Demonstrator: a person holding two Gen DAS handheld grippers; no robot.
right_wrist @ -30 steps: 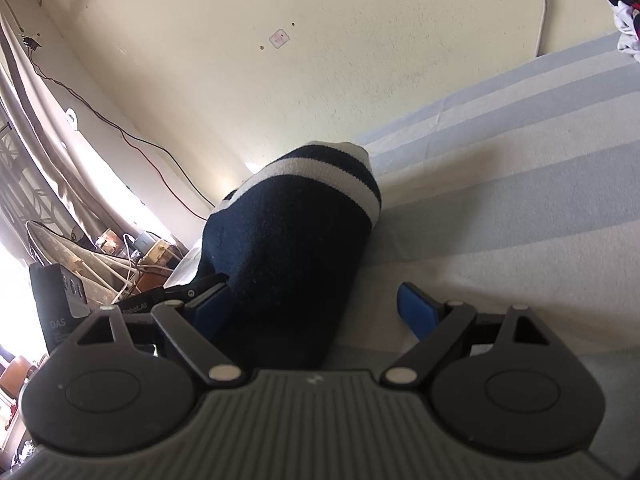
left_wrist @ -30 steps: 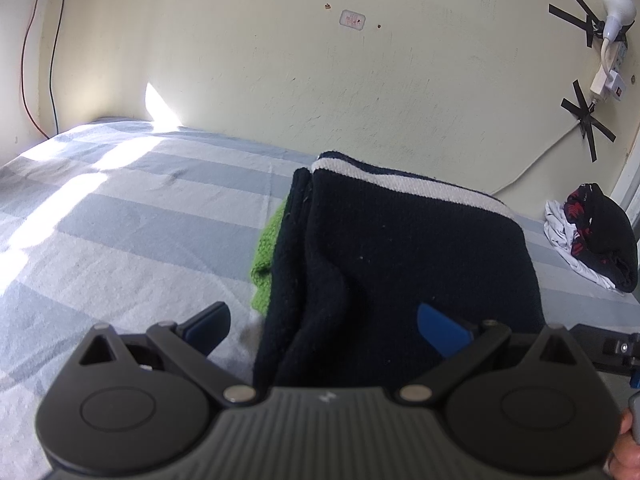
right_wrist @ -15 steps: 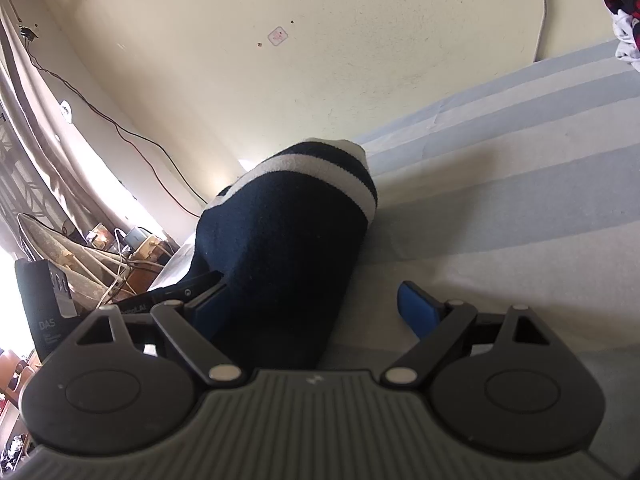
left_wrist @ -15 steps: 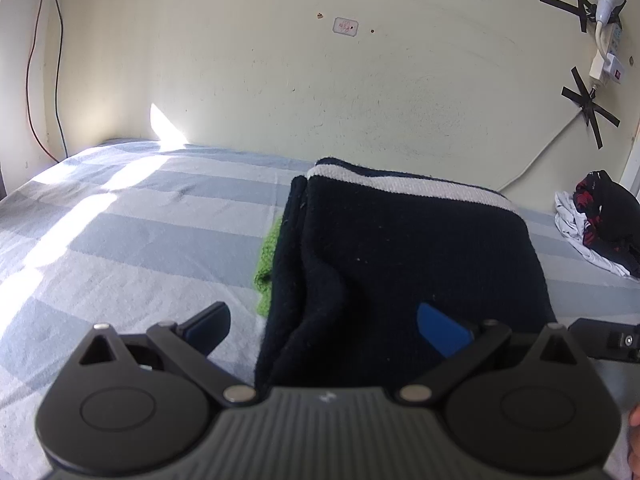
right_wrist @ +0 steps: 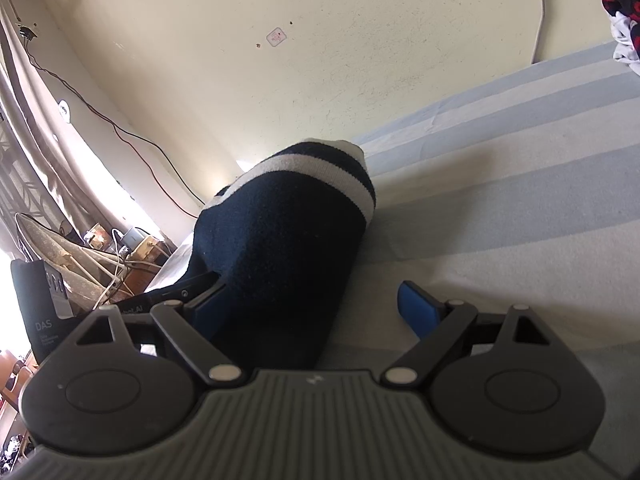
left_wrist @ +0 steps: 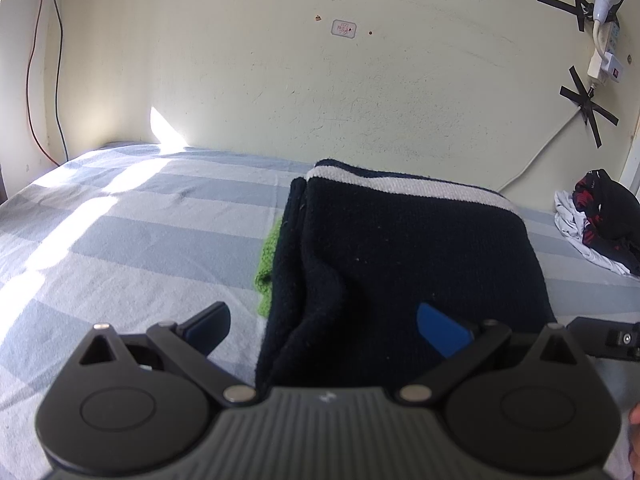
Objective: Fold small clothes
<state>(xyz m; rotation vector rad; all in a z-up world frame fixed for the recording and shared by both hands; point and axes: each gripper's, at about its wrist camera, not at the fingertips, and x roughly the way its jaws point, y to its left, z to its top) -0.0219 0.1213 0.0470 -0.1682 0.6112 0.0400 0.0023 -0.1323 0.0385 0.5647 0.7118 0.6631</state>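
Observation:
A folded navy knit garment [left_wrist: 408,264] with a white stripe along its far end lies on the blue-and-white striped bed sheet [left_wrist: 140,240]. A green garment [left_wrist: 268,264] peeks out from under its left side. My left gripper [left_wrist: 326,326] is open at the garment's near edge, with the left finger on the sheet and the right finger over the navy cloth. In the right wrist view the same navy garment [right_wrist: 288,240] bulges up between the wide jaws of my right gripper [right_wrist: 312,306]. That gripper is open, and its right fingertip [right_wrist: 416,308] stands apart over bare sheet.
A pile of white, black and red clothes [left_wrist: 600,220] sits at the bed's far right by the wall. A power strip and taped cable [left_wrist: 596,64] hang on the wall. Boxes, cables and a curtain [right_wrist: 80,248] crowd the floor past the bed's left edge.

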